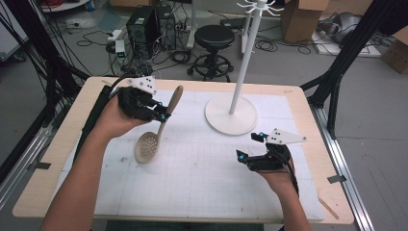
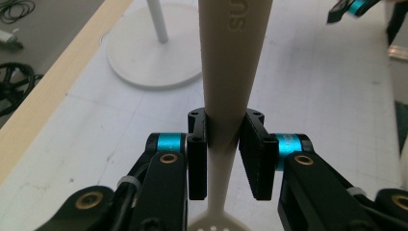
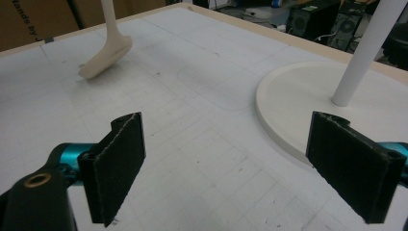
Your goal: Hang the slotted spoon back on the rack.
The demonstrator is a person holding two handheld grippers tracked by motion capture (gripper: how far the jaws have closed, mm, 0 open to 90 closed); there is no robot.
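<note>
Landmark: the white rack (image 1: 239,72), a tall pole on a round base (image 1: 231,114), stands toward the far side of the table (image 1: 57,144); every place below is given from it.
Work in hand: by my reading, the beige slotted spoon (image 1: 159,127) is meant to end up on one of the hooks (image 1: 260,6) at the top of the rack.
Done: the spoon is picked up and lifted off the mat, held left of the rack's base.
Left: it is not yet at the rack; it has to be carried over, raised to the hooks and hung, judging by how things stand.
Left gripper (image 1: 161,114): its jaws are clamped on the spoon's handle, about midway along, pads pressing both sides in the left gripper view (image 2: 226,139).
Right gripper (image 1: 250,147): it hovers in front of the rack's base on the person's side, jaws wide apart with nothing between them (image 3: 226,168).
Spoon, position: handle end up and tilted toward the rack, bowl hanging low, near the white mat (image 1: 202,163) but I cannot tell whether it touches.
Spoon, look: one piece of pale beige plastic; a round bowl pierced with many small holes; a handle that widens toward its rounded end, with raised lettering (image 2: 237,19).
Spoon from the right gripper view: the bowl (image 3: 103,57) hangs well left of the rack's base (image 3: 308,106).
</note>
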